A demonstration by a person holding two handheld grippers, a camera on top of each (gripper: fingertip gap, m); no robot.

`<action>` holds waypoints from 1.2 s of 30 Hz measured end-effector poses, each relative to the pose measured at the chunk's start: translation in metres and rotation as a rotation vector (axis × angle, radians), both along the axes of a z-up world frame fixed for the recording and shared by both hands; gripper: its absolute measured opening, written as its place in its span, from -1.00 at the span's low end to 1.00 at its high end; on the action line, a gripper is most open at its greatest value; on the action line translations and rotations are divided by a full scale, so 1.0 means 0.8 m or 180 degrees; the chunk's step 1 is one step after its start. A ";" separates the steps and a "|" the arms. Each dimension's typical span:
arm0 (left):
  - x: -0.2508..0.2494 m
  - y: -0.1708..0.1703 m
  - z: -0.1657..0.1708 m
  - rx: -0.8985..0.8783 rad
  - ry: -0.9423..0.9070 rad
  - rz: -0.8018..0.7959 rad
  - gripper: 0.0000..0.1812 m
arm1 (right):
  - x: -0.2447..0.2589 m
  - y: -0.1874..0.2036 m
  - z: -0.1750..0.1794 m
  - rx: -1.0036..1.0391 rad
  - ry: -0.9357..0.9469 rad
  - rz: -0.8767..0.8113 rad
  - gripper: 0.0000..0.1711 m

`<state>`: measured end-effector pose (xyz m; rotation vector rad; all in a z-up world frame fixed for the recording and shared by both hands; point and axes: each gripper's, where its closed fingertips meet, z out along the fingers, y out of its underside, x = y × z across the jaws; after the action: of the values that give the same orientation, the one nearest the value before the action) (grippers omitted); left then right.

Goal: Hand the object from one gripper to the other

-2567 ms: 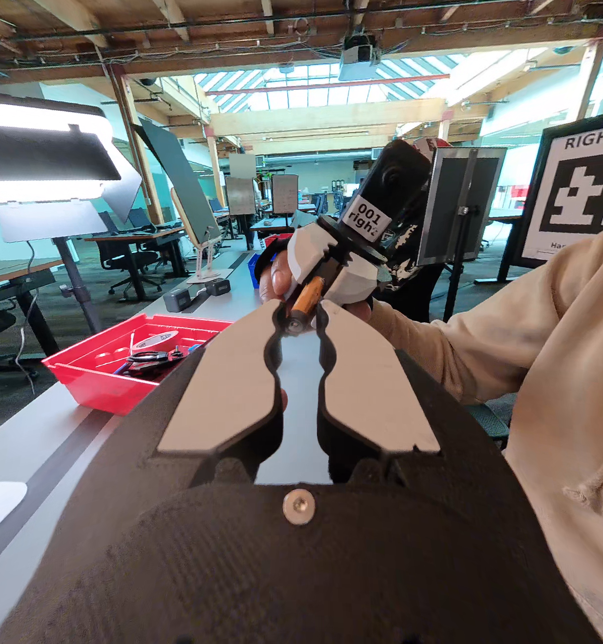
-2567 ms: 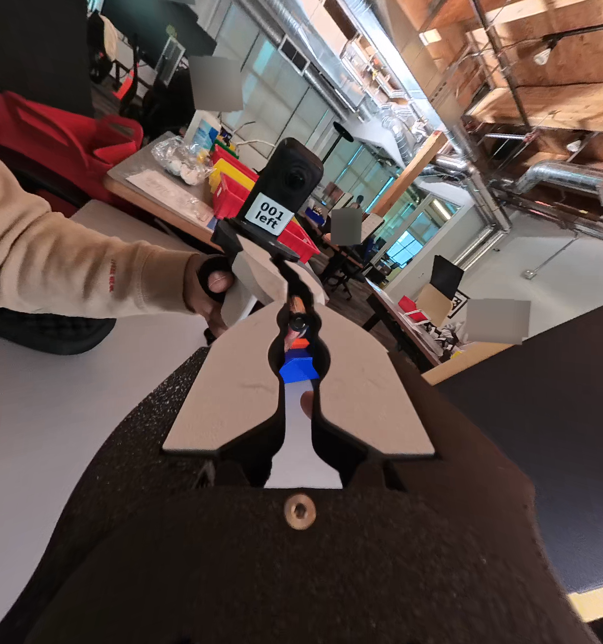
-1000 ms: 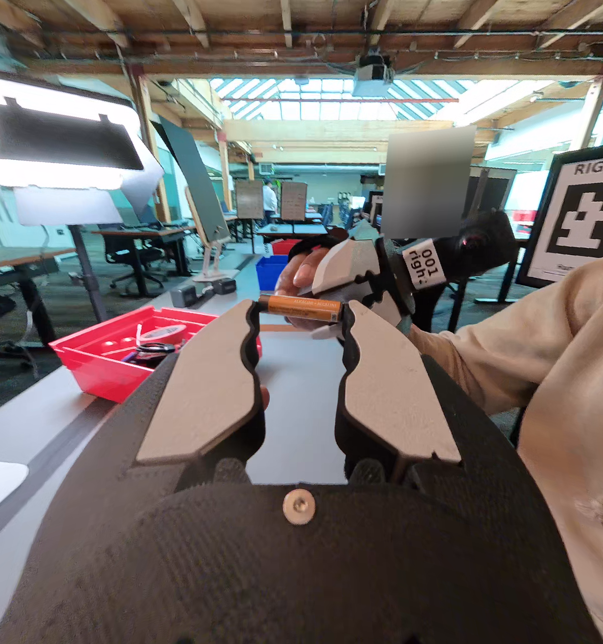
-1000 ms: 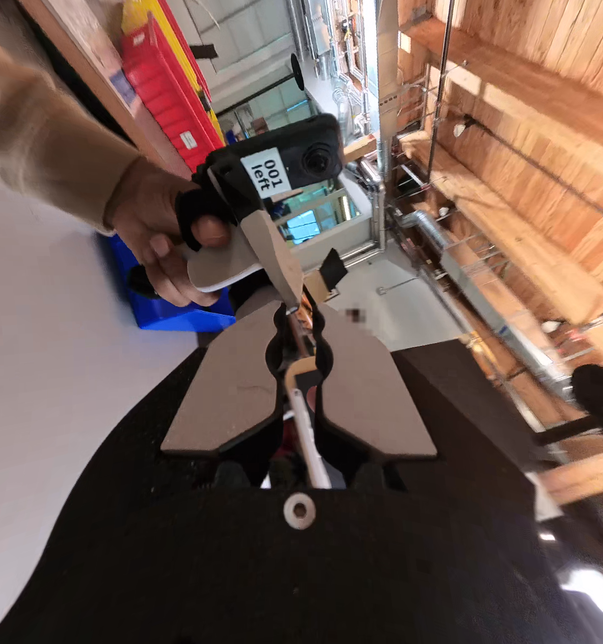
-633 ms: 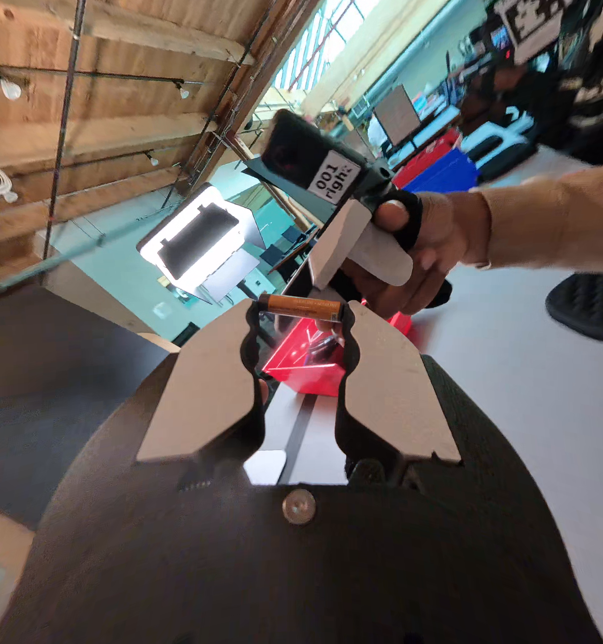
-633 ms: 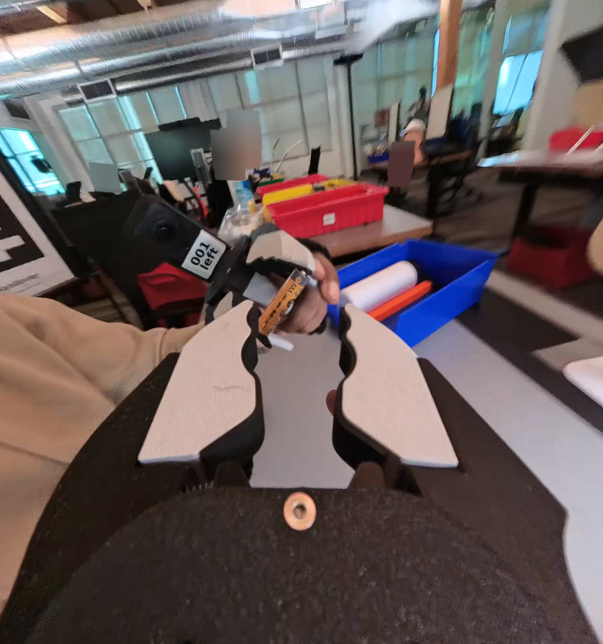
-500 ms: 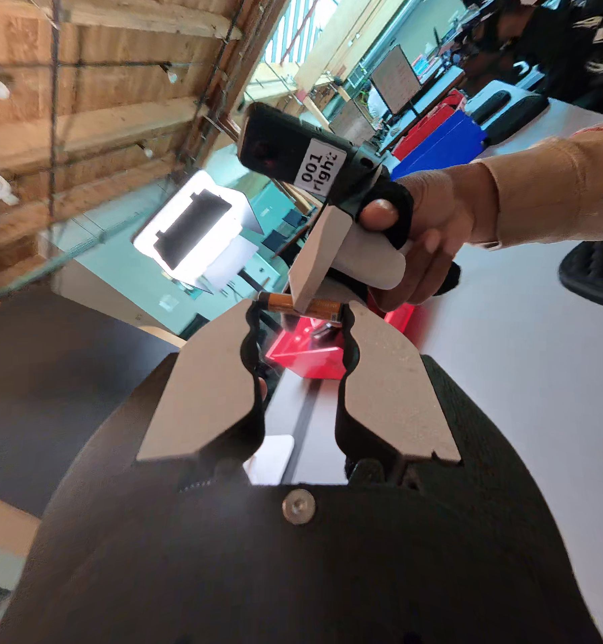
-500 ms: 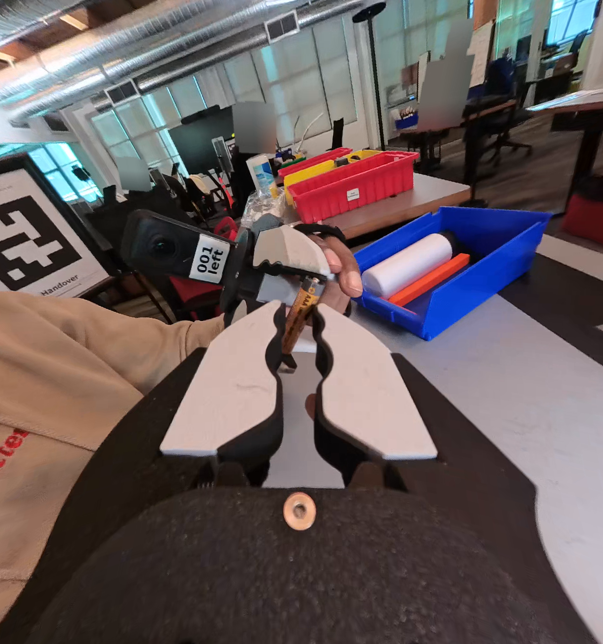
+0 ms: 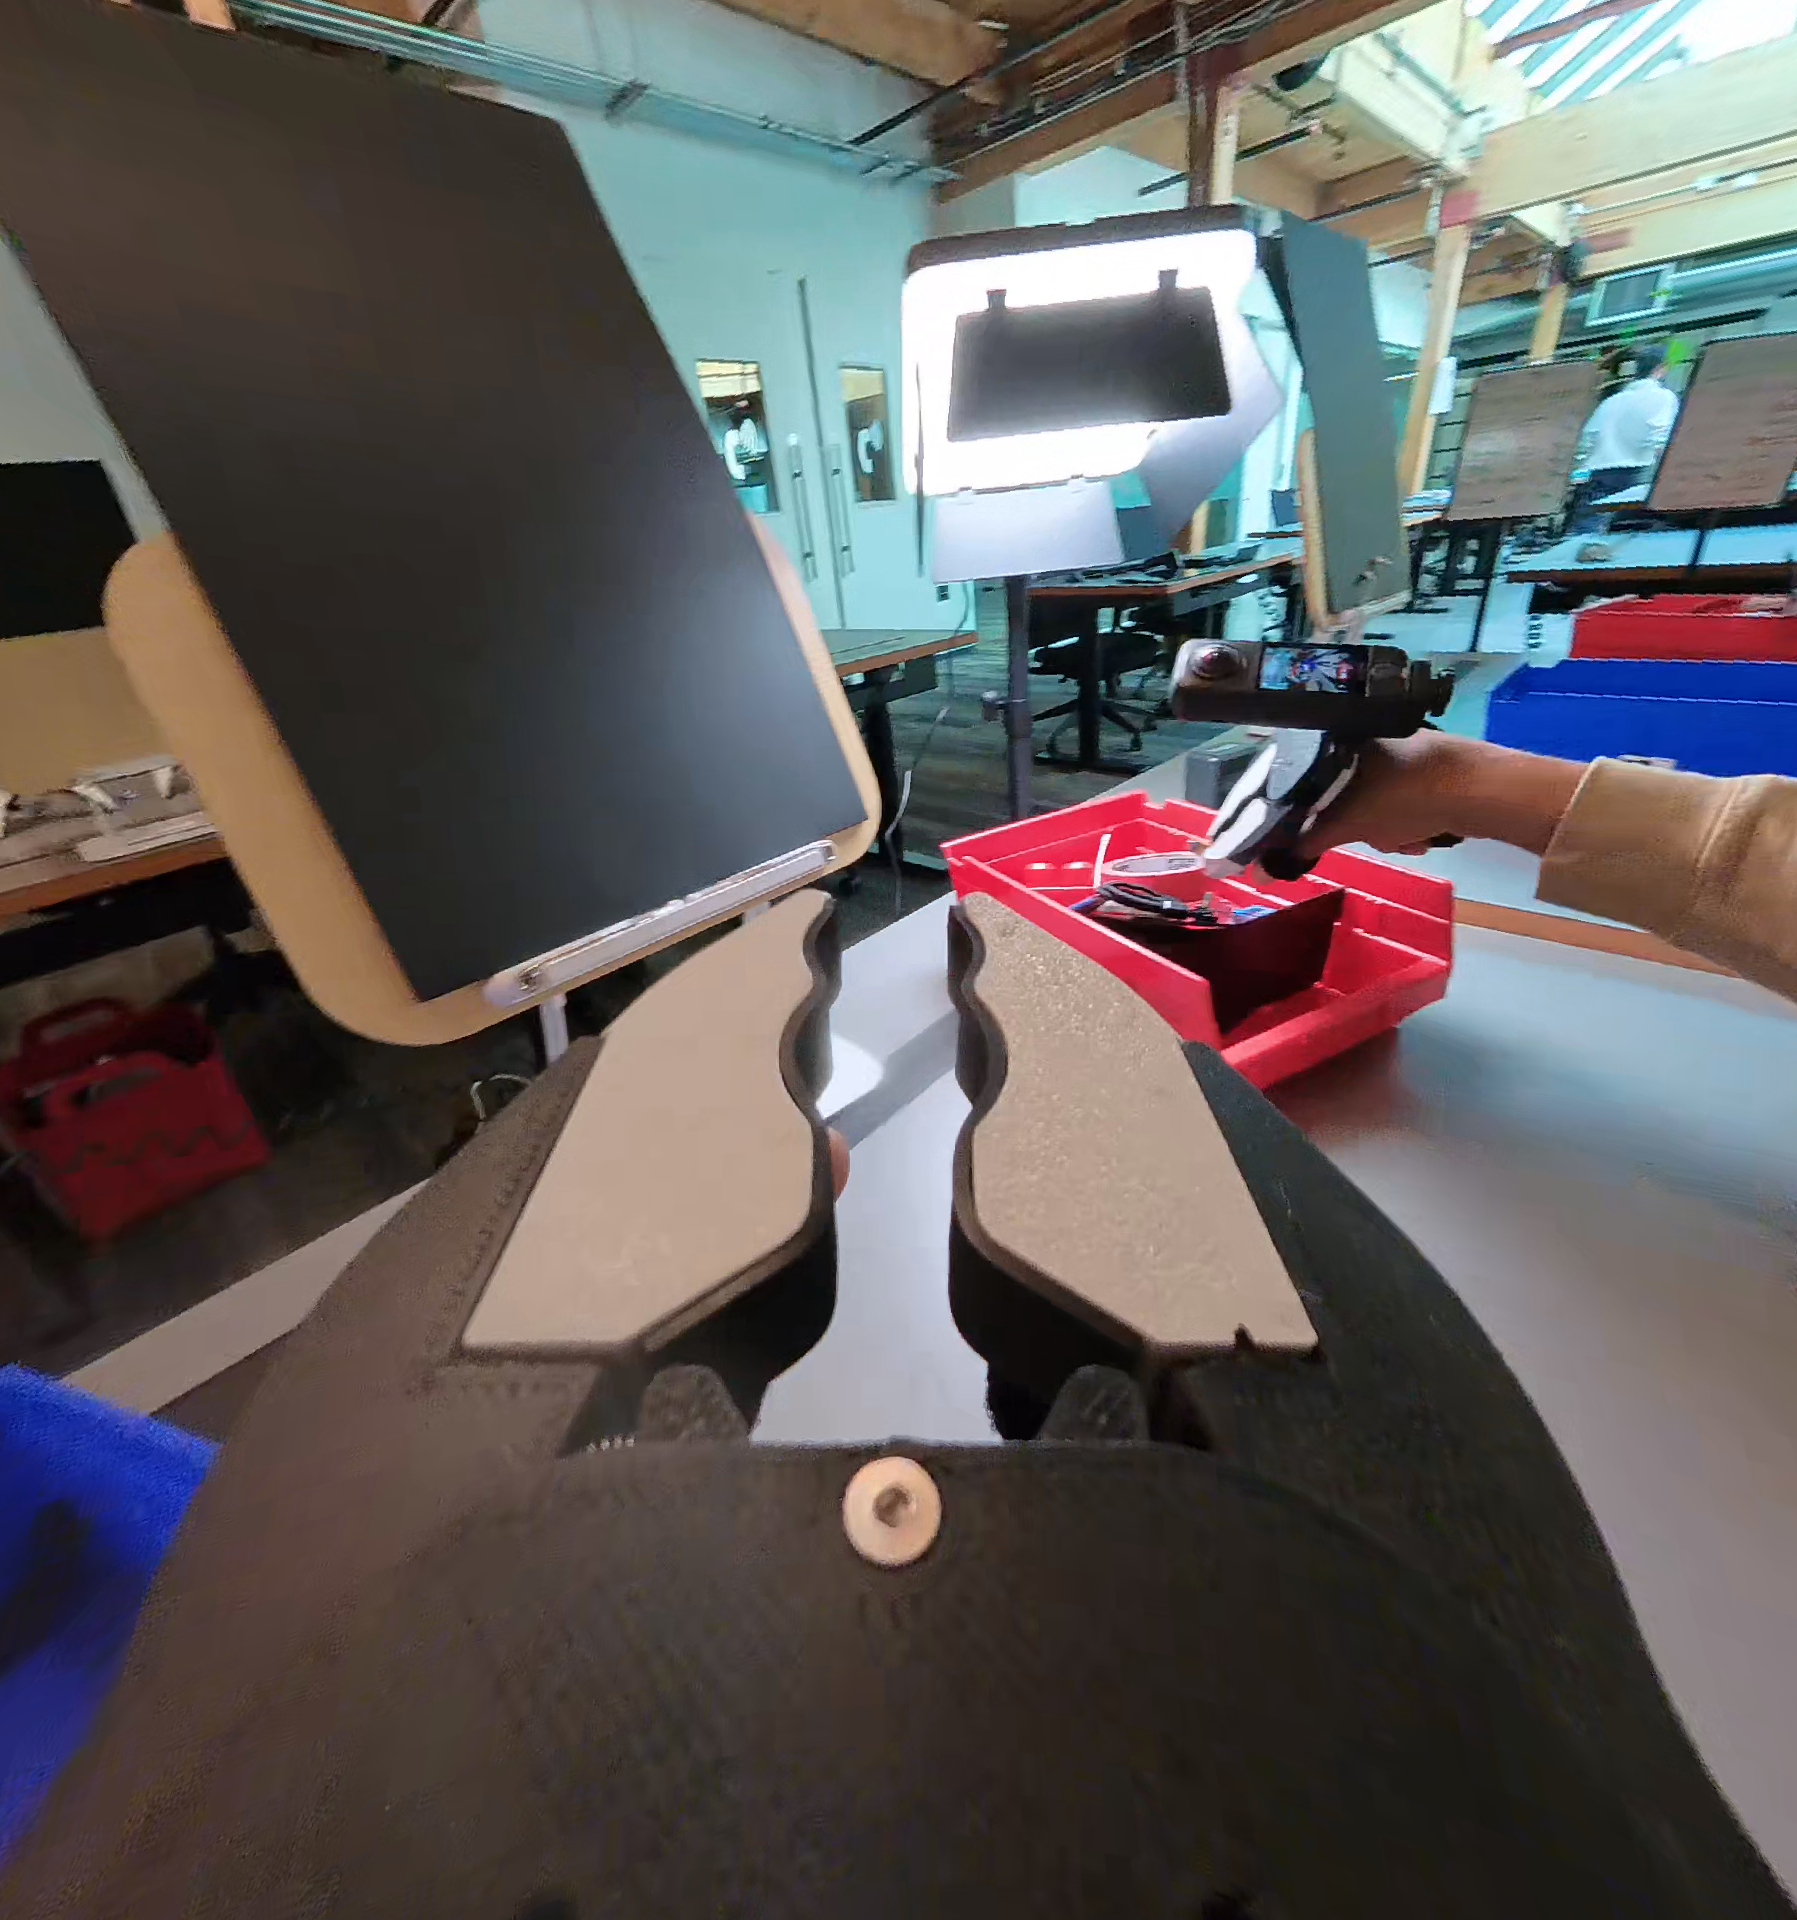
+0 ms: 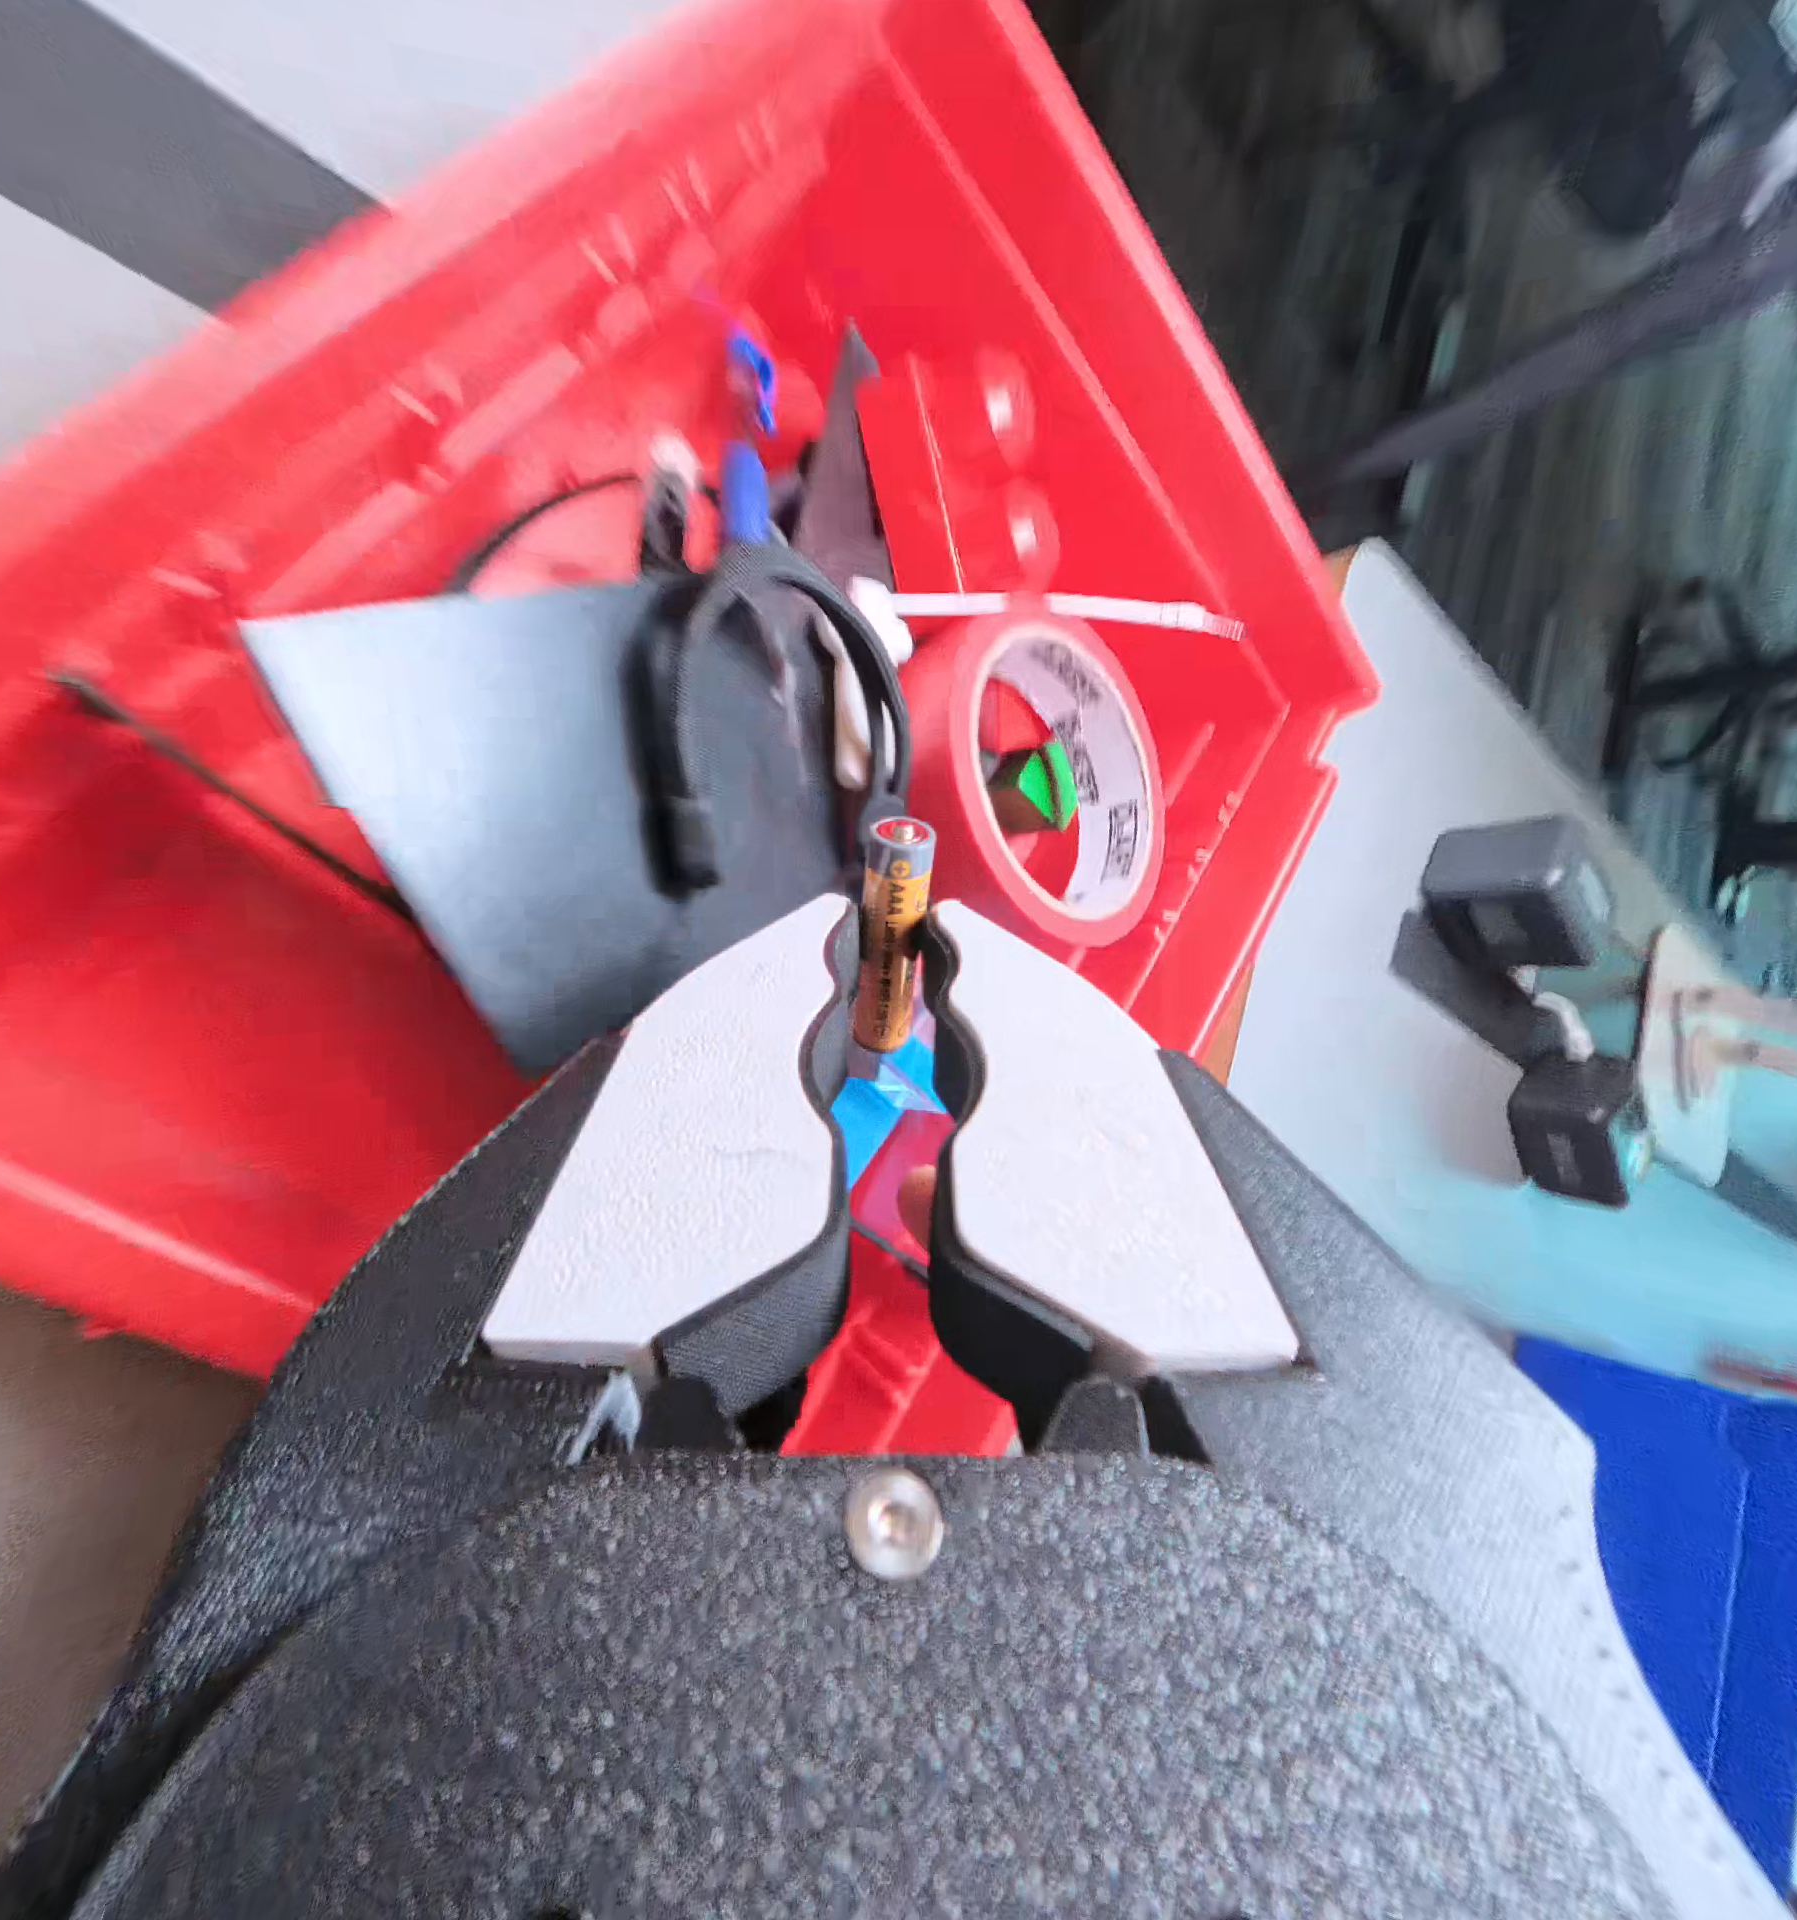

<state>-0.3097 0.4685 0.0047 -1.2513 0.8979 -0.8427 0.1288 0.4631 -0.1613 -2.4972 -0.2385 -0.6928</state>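
My right gripper (image 10: 892, 914) is shut on a small orange-and-black battery (image 10: 896, 883), which sticks out past the fingertips. It hangs over the red bin (image 10: 1133, 312), just above a red tape roll (image 10: 941, 717) and a black cable (image 10: 665, 727). In the left wrist view the right gripper (image 9: 1232, 842) points down into the red bin (image 9: 1372, 997), held by a hand in a beige sleeve. My left gripper (image 9: 889, 914) is empty with its jaws a little apart, off to the side near the table's edge.
The red bin also holds a grey card (image 10: 478, 748) and a white zip tie. A black board on a stand (image 9: 406, 520) is close on my left. A blue bin (image 9: 1652, 717) stands behind. Black blocks (image 10: 1507, 894) lie on the grey table (image 9: 1496, 1195). Across from one pair of fingers to the other is roughly 45 cm.
The battery has passed from my left gripper to my right one. The left let go and pulled away, and its jaws narrowed. The right carried the battery over the red bin.
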 end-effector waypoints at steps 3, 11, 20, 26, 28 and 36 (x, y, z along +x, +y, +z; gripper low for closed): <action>-0.019 0.019 0.001 -0.0072 -0.0015 0.0215 -0.79 | 0.033 0.000 -0.015 -0.0157 0.0096 -0.0221 -0.84; -0.084 0.060 0.011 -0.0200 -0.0158 0.0631 -0.91 | -0.097 0.013 0.092 0.1692 0.1250 0.0816 -0.52; -0.196 0.156 -0.086 -0.1027 0.1120 0.1421 -0.98 | -0.333 -0.132 0.055 0.2213 0.2212 0.2394 -1.00; -0.250 0.238 -0.183 -0.1505 0.2562 0.1982 -0.81 | -0.391 -0.152 0.010 0.2278 0.2524 0.2756 -1.00; -0.265 0.261 -0.199 -0.1665 0.2828 0.2079 -0.74 | -0.402 -0.158 0.002 0.2297 0.2440 0.2882 -1.00; -0.316 0.306 -0.241 -0.2441 0.3668 0.2418 -0.49 | -0.420 -0.168 -0.020 0.2068 0.2325 0.3121 -1.00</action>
<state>-0.5627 0.7135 -0.1878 -2.6299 0.8279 0.3005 -0.2069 0.3284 -0.1775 -1.5556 -0.7325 0.4763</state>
